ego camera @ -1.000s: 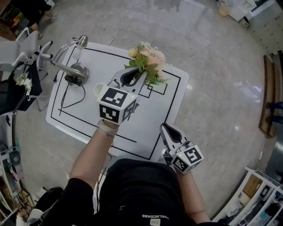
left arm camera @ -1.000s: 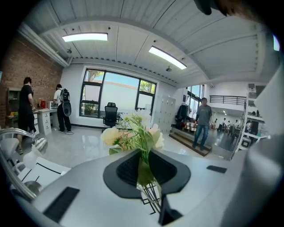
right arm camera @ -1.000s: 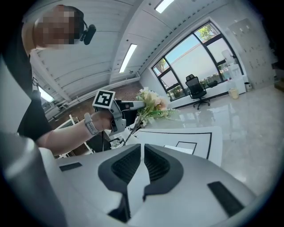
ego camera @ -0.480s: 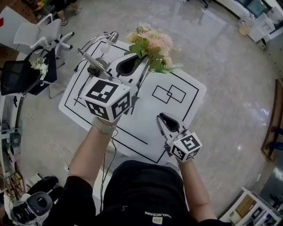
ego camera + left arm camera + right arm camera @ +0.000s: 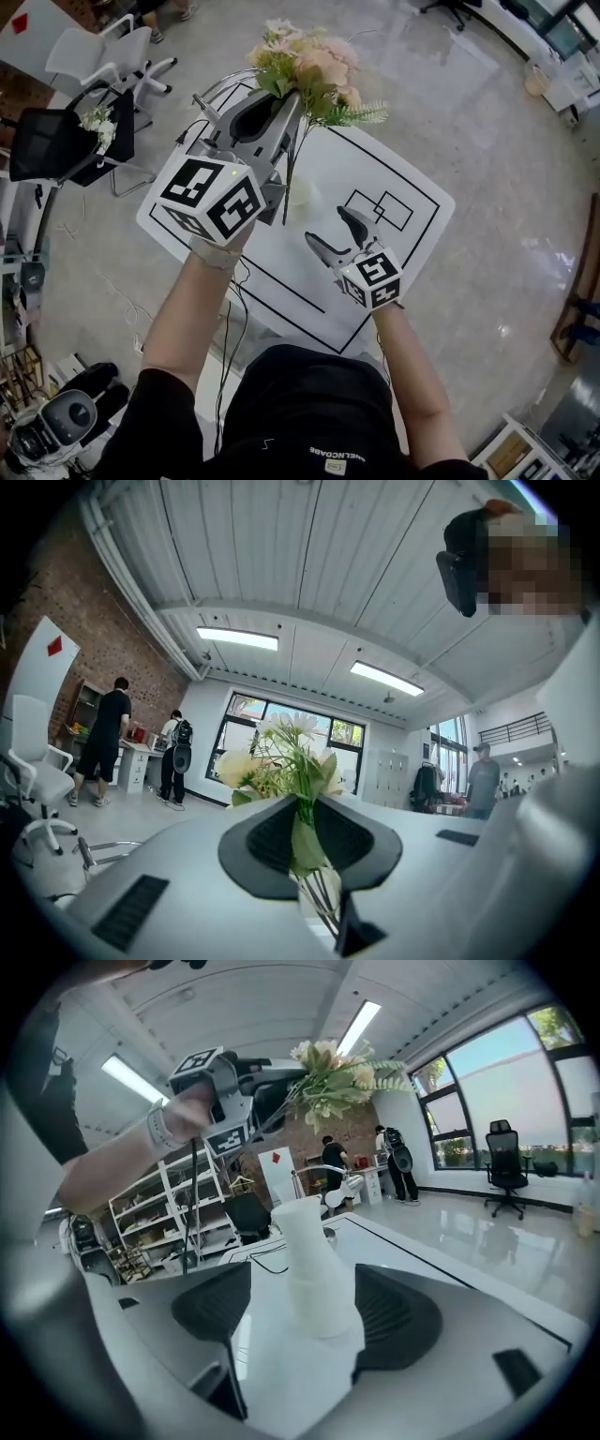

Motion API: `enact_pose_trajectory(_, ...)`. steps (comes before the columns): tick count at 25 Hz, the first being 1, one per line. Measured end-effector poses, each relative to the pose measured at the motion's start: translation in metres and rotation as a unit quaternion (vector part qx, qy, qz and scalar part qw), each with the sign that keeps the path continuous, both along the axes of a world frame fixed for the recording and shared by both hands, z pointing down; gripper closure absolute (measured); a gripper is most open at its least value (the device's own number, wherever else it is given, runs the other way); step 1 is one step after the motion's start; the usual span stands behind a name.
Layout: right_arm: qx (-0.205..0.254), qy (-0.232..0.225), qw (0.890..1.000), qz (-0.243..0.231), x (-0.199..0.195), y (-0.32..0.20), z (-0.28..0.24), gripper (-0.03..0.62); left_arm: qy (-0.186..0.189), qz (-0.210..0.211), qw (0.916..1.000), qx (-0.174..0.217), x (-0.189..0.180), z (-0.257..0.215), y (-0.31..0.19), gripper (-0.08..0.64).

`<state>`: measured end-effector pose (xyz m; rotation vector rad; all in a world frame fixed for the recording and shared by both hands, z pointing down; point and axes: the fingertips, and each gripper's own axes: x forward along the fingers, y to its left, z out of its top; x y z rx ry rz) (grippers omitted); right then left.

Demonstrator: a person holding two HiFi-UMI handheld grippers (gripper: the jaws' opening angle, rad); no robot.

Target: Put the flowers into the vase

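A bouquet of pale pink and cream flowers (image 5: 309,61) with green leaves is raised above the white table (image 5: 403,248). My left gripper (image 5: 281,101) is shut on its stems (image 5: 321,897), and the blooms (image 5: 281,752) stand above the jaws. A white narrow-necked vase (image 5: 302,195) stands upright on the table below and just right of that gripper. My right gripper (image 5: 328,228) is at the vase, jaws opening. In the right gripper view the vase (image 5: 314,1269) stands between the spread pads, not pressed. The bouquet (image 5: 342,1072) hangs above it there.
A chrome desk lamp (image 5: 217,94) with a black cable stands on the table's far left, partly behind my left gripper. Black lines and two overlapping rectangles (image 5: 380,208) are drawn on the tabletop. A white chair (image 5: 98,58) and a black chair (image 5: 66,141) stand on the floor at left.
My left gripper has risen with the bouquet. My right gripper has moved from the table's near edge up to the vase, and its jaws have gone from shut to wide apart.
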<state>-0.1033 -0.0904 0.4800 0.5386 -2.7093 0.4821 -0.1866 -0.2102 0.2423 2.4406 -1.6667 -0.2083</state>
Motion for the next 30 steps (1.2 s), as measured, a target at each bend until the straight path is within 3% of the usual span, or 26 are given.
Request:
enact_pose_trajectory(9, 0.028, 0.053, 0.998, -0.036, -0.035, -0.018, 0.041, 0.184, 0.03, -0.02, 0.9979, 0.054, -0.015, 0.001, -0.014, 0.511)
enact_pose_trajectory(18, 0.038, 0.069, 0.995, -0.062, -0.062, -0.027, 0.053, 0.181, 0.041, -0.021, 0.997, 0.063, -0.021, 0.028, -0.033, 0.512)
enact_pose_trajectory(30, 0.025, 0.071, 0.995, -0.062, -0.068, -0.031, 0.067, 0.184, 0.014, 0.001, 0.9965, 0.082, -0.008, 0.065, -0.03, 0.512)
